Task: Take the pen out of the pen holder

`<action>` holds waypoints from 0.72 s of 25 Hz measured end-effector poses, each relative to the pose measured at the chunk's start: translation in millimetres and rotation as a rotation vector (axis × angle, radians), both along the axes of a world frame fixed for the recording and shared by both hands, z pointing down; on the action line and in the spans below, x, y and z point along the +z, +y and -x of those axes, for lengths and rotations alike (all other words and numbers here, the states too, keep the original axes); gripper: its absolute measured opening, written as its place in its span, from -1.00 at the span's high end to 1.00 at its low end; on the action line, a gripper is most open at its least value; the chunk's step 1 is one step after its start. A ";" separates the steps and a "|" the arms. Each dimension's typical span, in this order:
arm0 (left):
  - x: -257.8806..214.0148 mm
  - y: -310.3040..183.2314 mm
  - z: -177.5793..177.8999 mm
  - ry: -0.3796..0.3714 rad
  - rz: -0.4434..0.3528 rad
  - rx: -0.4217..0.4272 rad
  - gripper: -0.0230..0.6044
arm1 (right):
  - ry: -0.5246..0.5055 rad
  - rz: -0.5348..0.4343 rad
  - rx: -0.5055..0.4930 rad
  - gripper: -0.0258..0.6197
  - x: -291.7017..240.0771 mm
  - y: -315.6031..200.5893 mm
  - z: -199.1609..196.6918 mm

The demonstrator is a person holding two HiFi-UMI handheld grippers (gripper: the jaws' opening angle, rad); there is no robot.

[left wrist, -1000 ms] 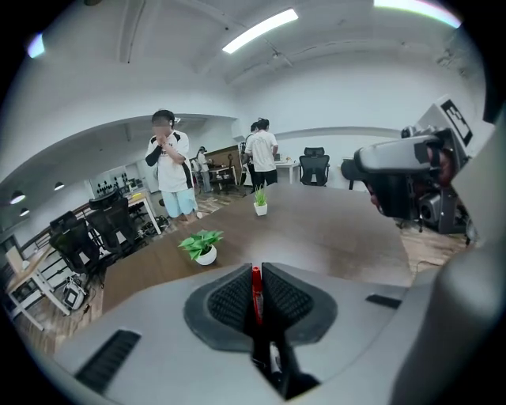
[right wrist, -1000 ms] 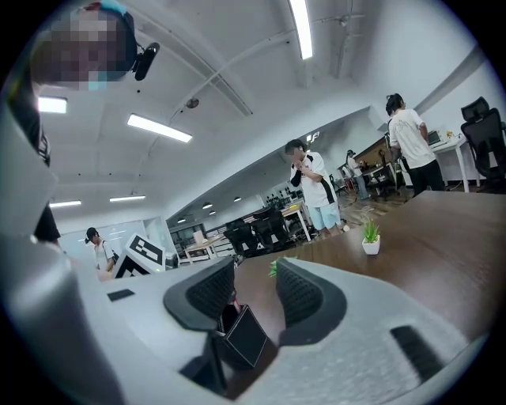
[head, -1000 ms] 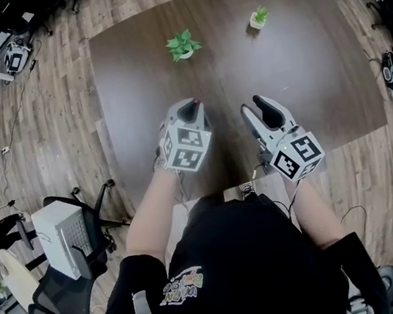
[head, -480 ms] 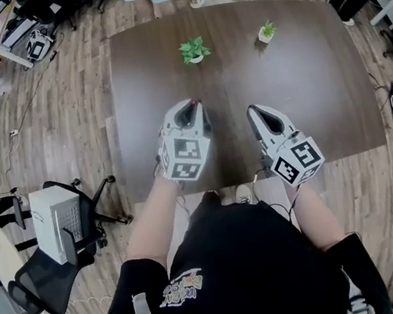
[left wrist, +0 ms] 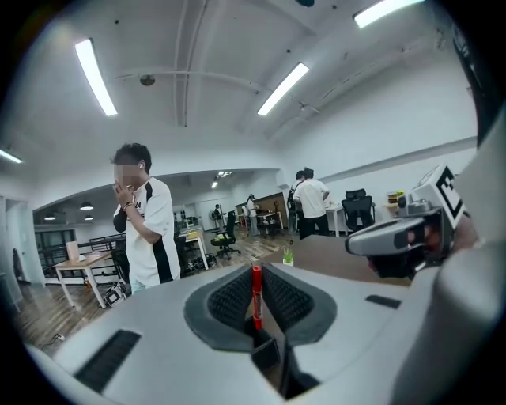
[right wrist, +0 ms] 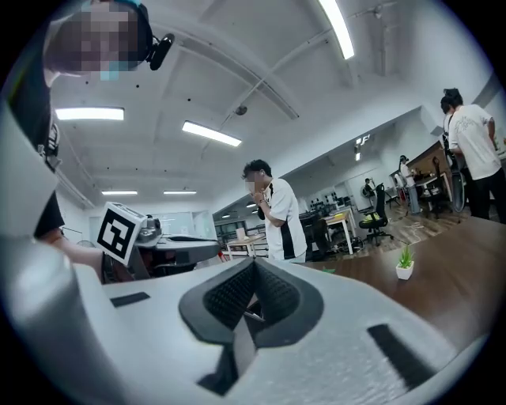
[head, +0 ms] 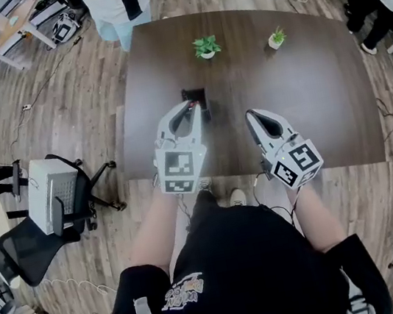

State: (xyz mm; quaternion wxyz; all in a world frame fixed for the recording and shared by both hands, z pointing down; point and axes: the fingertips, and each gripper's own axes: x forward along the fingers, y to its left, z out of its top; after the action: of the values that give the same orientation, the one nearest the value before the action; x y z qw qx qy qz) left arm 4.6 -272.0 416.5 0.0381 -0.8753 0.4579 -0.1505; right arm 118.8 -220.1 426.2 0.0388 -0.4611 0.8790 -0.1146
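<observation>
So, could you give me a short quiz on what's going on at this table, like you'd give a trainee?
1. True or false: the right tool holds the red pen.
2. How many potted plants stand on the table?
3. Where does the pen holder stand? A: on the table. B: on the floor. C: on a chair.

Key: 1 false, the left tool grips it, the right is shut and empty; 2 two; 3 A.

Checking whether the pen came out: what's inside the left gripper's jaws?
A red pen stands upright, clamped between the jaws of the left gripper. Its lower end is hidden behind the gripper's body.
</observation>
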 end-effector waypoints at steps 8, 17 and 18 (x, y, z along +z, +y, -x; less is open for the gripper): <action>-3.5 70.7 49.0 0.041 0.006 -0.137 0.82 | -0.017 0.017 -0.146 0.91 8.8 34.3 44.9; 5.8 126.8 136.9 0.040 0.032 -0.251 0.82 | -0.019 0.025 -0.265 0.91 9.9 62.0 137.9; 6.7 133.5 145.9 0.042 0.035 -0.253 0.82 | -0.014 0.025 -0.269 0.91 9.3 67.3 148.0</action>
State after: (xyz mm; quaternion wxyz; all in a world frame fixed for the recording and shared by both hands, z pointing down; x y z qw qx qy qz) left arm -141.3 -138.6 423.2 -0.0061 -0.8142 0.5625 -0.1438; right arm -29.2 -152.8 435.5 0.0235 -0.3385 0.9312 -0.1329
